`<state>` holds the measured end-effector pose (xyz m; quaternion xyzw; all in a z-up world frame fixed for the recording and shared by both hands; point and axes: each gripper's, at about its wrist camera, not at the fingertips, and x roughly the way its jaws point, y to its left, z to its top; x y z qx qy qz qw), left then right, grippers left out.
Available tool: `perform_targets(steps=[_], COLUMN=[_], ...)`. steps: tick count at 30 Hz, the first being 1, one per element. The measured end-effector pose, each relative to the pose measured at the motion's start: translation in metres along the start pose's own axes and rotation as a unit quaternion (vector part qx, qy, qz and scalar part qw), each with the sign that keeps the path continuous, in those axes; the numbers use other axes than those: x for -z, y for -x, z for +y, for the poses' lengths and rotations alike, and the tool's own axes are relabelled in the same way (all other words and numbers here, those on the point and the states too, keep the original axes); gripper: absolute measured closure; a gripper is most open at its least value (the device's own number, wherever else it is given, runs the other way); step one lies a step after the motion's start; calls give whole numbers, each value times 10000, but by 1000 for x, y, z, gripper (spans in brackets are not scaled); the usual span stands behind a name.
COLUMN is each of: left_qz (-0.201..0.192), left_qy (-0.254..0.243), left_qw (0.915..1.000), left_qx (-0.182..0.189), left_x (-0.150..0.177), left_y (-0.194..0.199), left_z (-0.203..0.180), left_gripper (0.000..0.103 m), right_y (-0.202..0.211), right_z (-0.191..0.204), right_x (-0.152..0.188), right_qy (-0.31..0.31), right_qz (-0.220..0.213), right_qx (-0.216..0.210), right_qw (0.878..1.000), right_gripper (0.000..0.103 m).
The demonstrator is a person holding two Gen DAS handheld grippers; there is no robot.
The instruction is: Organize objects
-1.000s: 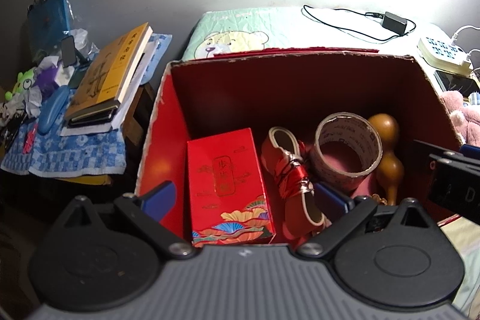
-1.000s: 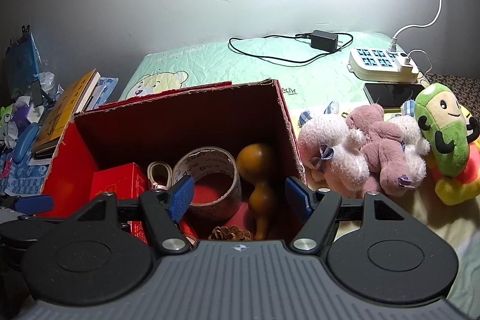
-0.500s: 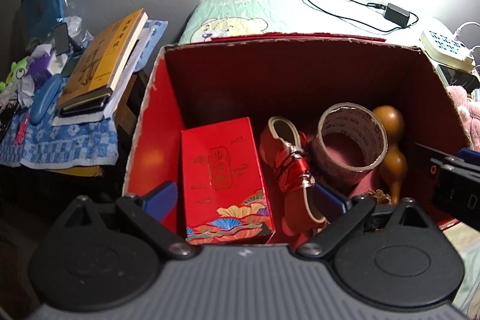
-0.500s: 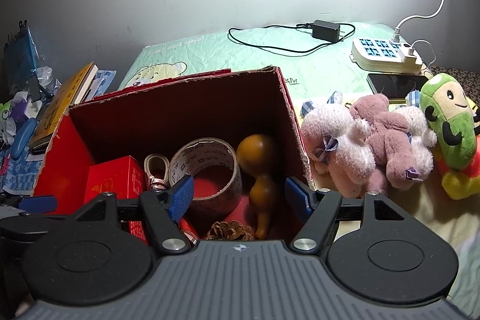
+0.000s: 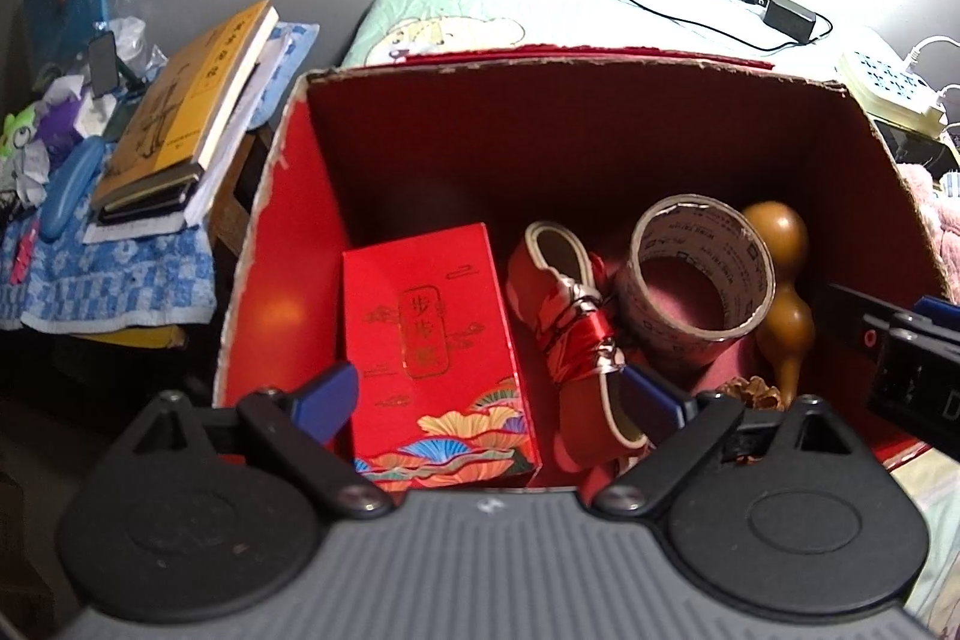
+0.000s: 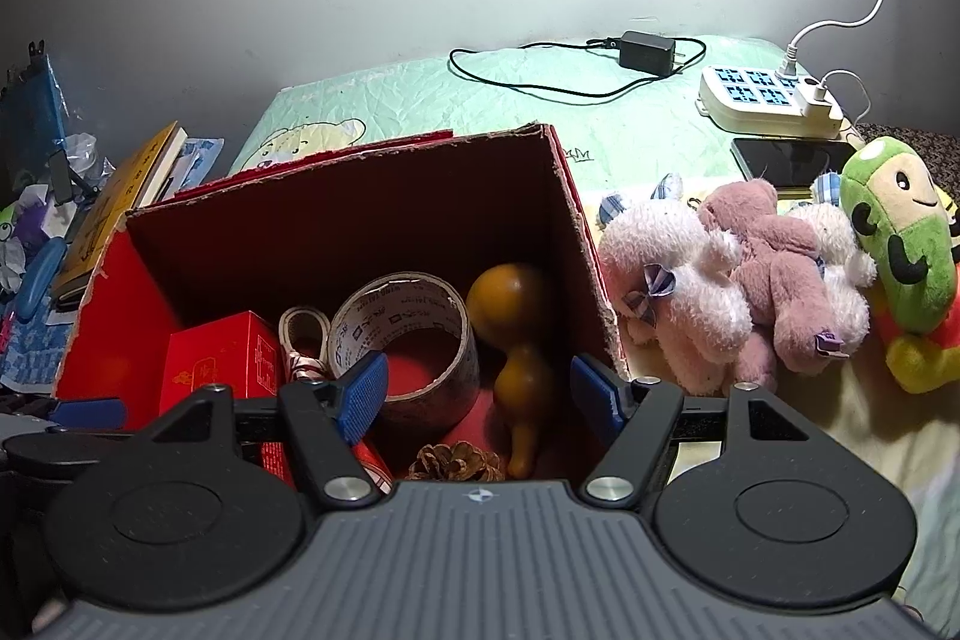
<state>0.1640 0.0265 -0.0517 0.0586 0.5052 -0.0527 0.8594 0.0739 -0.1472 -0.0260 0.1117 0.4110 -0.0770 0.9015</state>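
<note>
Open red carton [image 5: 282, 244] with gift box [image 5: 432, 340], tape roll [image 5: 696, 280], gourd [image 5: 780, 280]

A bedroom in a home: a cartoon-bear pillow [image 6: 420, 100] lies against the wall, plush toys [image 6: 750, 268] sit on the bedding, a power strip [image 6: 768, 100] and phone [image 6: 792, 157] rest nearby, and books [image 5: 180, 112] crowd a cluttered bedside table.

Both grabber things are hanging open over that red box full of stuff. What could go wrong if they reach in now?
The gourd leans against the tape roll, so pulling the roll could topple it. The left tool and the right tool hover over the same red box and might collide. The pine cone, low by the near wall, could be crushed.
</note>
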Motion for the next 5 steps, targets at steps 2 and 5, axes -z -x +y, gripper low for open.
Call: perform_targets(steps=[2,5], left_qz=[18,58], left_qy=[11,67], left_qw=[10000,10000], left_qx=[-34,-3], left_x=[0,0], left_y=[-3,-5], left_z=[1,4], left_gripper=[10,10], right_y=[0,-1], right_z=[0,1], right_x=[0,-1], right_qy=[8,10], right_qz=[2,12], right_qx=[1,-4], right_qw=[10000,10000], right_gripper=[33,33])
